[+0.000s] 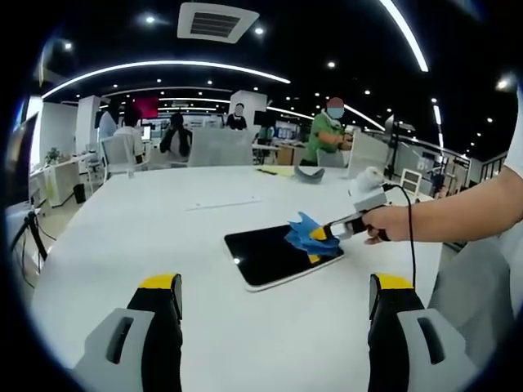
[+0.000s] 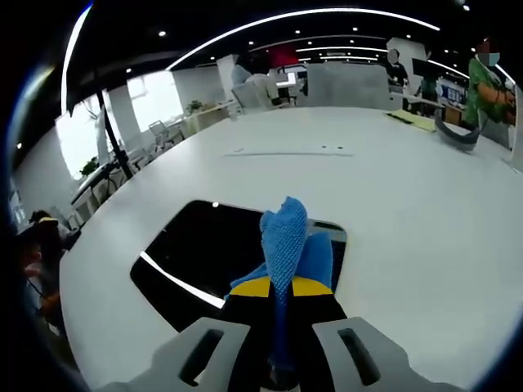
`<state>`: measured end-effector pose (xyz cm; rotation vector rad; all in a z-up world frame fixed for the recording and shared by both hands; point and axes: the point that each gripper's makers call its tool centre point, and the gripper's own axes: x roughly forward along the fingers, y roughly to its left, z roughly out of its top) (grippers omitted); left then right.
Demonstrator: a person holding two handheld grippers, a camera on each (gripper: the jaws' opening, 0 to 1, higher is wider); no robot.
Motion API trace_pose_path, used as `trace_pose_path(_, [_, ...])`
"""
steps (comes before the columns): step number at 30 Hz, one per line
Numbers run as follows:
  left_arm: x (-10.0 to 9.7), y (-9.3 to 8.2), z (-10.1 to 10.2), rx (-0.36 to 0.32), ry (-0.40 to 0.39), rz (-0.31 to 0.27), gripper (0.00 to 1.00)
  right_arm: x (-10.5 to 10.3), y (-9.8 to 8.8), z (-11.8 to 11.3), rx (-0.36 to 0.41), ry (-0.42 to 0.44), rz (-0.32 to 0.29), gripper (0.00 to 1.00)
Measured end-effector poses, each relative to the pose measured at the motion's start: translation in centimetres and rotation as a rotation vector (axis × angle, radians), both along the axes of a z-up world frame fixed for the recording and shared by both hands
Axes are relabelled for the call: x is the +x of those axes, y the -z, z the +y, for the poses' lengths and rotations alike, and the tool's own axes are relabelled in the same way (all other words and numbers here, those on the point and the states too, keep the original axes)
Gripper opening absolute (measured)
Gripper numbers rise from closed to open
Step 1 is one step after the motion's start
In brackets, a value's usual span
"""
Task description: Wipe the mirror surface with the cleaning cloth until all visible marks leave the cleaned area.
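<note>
Pressing blue cloth (image 2: 288, 237) onto mirror (image 2: 200, 253), right tool (image 2: 282, 287).

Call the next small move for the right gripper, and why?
Probably a sweep of the cloth across the mirror toward its far, uncovered side. The right gripper has its jaws shut on the cloth, which sits at one end of the mirror, so most of the dark glass looks unwiped. The left gripper hangs open above the table, short of the mirror.

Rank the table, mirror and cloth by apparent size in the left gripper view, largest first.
1. Table
2. Mirror
3. Cloth, held in the right gripper
</note>
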<state>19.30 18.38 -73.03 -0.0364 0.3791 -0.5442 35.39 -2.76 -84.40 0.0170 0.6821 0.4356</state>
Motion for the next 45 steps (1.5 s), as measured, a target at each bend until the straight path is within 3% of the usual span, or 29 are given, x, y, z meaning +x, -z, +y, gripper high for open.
trace_pose_path(16, [-0.1, -0.1, 0.0, -0.003, -0.001, 0.002, 0.96, 0.0, 0.0, 0.6, 0.004, -0.002, 0.006, 0.02])
trace_pose_path(45, [-0.5, 0.3, 1.3, -0.008, -0.039, 0.012, 0.96, 0.6, -0.1, 5.8, 0.019, -0.079, 0.025, 0.02])
